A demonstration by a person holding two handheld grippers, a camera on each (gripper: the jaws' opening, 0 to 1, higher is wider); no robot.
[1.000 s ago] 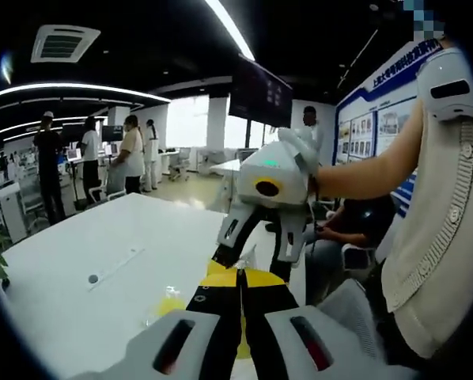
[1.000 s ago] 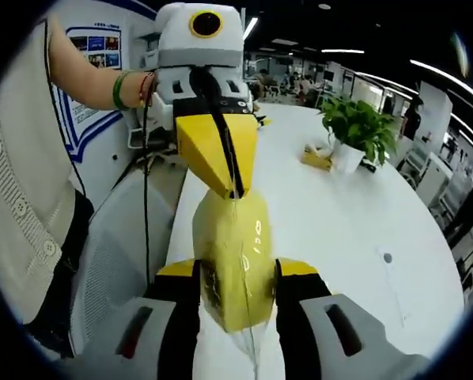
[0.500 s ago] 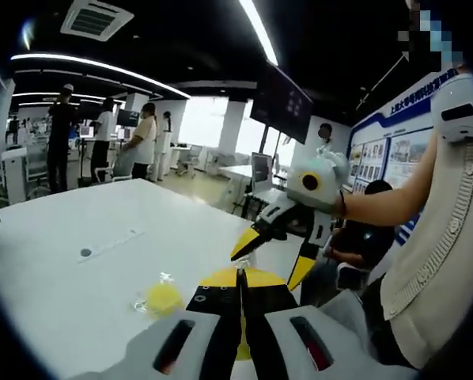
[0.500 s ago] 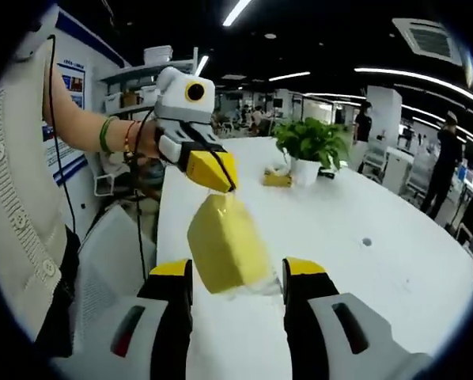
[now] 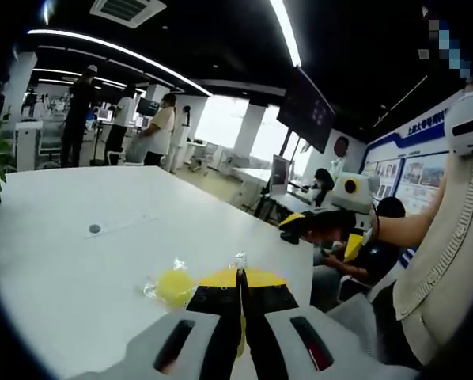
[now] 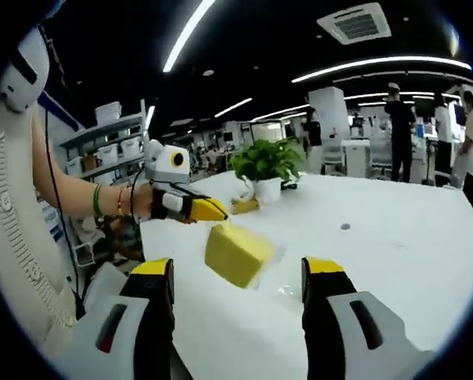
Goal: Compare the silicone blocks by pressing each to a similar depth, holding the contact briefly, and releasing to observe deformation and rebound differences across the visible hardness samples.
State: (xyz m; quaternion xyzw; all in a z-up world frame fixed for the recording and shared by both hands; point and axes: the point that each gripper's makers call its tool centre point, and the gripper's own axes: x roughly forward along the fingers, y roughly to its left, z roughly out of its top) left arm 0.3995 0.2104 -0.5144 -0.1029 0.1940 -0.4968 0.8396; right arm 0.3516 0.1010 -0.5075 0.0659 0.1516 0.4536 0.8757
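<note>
Left gripper view: the left gripper [image 5: 238, 294] has its jaws pressed together, pinching the clear wrap of the yellow silicone block [image 5: 174, 286] just above the white table [image 5: 78, 261]. Far right, the right gripper [image 5: 322, 226] is raised.

Right gripper view: the right gripper [image 6: 238, 277] stands wide apart, holding nothing. The yellow silicone block [image 6: 236, 253] dangles from the left gripper [image 6: 217, 212], near a potted plant [image 6: 266, 166].

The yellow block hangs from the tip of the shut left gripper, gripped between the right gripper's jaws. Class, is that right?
Not quite. The right gripper view shows the yellow block at the left gripper's shut tip, but the right gripper's jaws stand wide apart, clear of the block on both sides, not gripping it.
</note>
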